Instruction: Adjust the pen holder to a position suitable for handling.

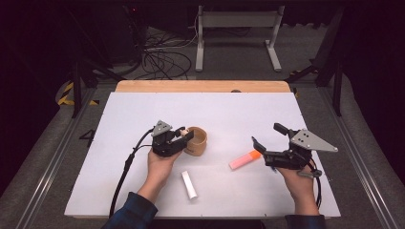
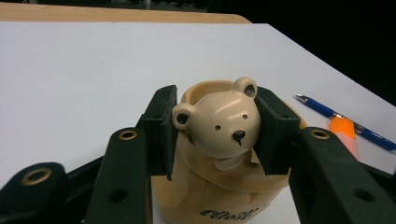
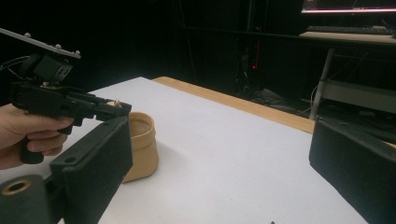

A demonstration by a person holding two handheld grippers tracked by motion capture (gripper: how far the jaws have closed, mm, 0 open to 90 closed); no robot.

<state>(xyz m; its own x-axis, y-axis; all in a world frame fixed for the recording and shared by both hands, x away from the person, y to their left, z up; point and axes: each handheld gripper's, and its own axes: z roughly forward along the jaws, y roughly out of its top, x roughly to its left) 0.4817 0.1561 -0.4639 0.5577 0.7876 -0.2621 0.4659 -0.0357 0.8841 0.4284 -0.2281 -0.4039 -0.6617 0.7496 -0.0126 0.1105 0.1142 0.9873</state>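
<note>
Bare table [image 1: 239,114] beyond the pouch [image 1: 197,141].

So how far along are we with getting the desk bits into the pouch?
In hand: the left gripper is shut on the bear, held right over the tan pouch. I can't tell if anything is already inside. Left: the white tube, orange marker and blue pen lie on the table. The right gripper hangs open, holding nothing.

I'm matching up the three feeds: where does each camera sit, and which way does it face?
High view: above the person's side, looking forward and down on the table; forearms, both hands show.
Left gripper view: on the left gripper, facing the bear figure between its pads.
Right gripper view: on the right gripper, facing across the table.
All share the tan pouch.
</note>
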